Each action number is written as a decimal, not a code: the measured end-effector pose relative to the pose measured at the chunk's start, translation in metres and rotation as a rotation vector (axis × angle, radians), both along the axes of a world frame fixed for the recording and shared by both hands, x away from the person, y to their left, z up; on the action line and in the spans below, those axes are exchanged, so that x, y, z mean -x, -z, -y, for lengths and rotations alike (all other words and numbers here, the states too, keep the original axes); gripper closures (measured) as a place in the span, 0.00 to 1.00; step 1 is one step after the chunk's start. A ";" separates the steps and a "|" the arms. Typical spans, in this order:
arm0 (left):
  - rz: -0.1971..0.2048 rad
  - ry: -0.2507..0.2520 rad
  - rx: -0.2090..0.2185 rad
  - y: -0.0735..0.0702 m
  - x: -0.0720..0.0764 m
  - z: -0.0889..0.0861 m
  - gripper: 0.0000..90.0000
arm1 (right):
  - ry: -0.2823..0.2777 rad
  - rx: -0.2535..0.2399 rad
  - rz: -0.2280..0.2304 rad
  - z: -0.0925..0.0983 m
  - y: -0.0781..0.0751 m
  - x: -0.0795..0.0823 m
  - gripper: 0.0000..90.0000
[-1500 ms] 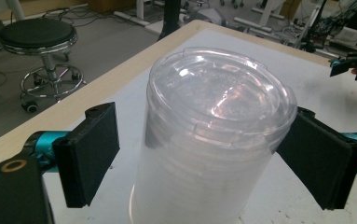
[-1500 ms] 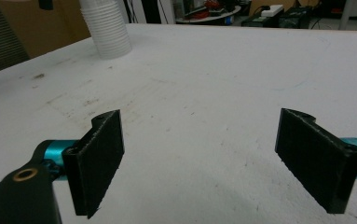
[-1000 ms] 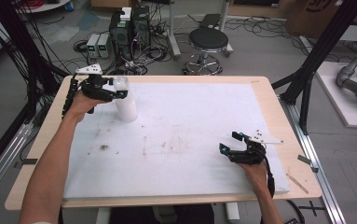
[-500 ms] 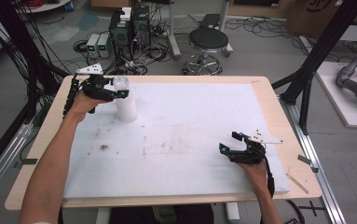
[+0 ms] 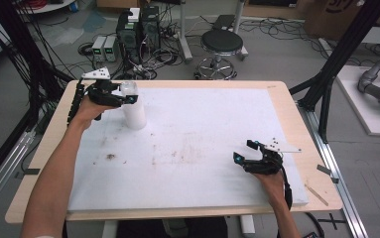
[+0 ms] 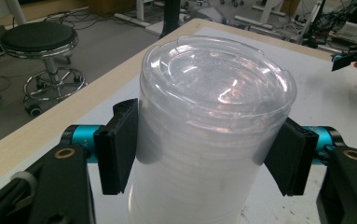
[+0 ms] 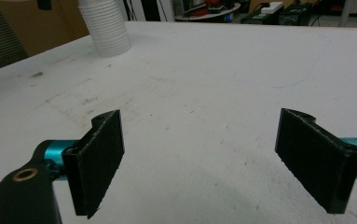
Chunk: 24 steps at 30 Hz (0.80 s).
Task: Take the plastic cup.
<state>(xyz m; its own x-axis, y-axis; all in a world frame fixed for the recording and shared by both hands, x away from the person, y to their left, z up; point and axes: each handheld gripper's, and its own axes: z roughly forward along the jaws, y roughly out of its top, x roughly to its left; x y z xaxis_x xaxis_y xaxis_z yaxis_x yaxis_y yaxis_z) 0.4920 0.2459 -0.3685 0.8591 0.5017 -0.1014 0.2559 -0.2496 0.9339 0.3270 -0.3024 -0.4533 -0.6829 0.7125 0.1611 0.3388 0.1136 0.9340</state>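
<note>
At far left of the desk, the left gripper has its fingers around the top of the stack of clear plastic cups; they have just been closing and now press both sides of the uppermost cup. The stack stands upright on the white mat, near the back-left corner. Grasp looks made; lifting or separating a cup is not yet done. Further right, near the front edge, the right gripper rests with fingers wide apart, nothing between them, well apart from the stack.
</note>
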 end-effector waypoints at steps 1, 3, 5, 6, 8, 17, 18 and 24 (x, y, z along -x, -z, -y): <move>0.001 0.000 0.001 0.000 0.000 0.000 0.38 | 0.001 -0.001 -0.001 0.000 0.000 0.000 0.17; 0.001 -0.002 0.000 -0.001 0.000 0.000 0.38 | 0.000 0.000 -0.001 0.000 0.000 0.000 0.17; 0.002 -0.002 -0.001 -0.001 0.000 0.001 0.38 | 0.001 -0.001 -0.002 0.000 0.000 0.000 0.17; 0.003 -0.001 0.001 -0.002 0.001 0.001 0.38 | 0.000 -0.001 -0.004 0.000 0.000 0.000 0.17; 0.004 0.000 0.001 -0.003 0.001 0.001 0.38 | 0.000 -0.001 -0.004 0.000 0.000 0.000 0.17; 0.035 -0.004 0.010 -0.016 0.002 0.000 0.39 | 0.001 0.000 -0.002 0.000 0.000 0.000 0.17; 0.039 -0.008 0.019 -0.017 0.003 -0.001 0.39 | 0.001 0.002 0.000 0.000 0.000 0.000 0.17; 0.044 -0.026 0.034 -0.024 0.007 -0.010 0.40 | 0.000 0.003 -0.004 -0.001 0.000 0.000 0.17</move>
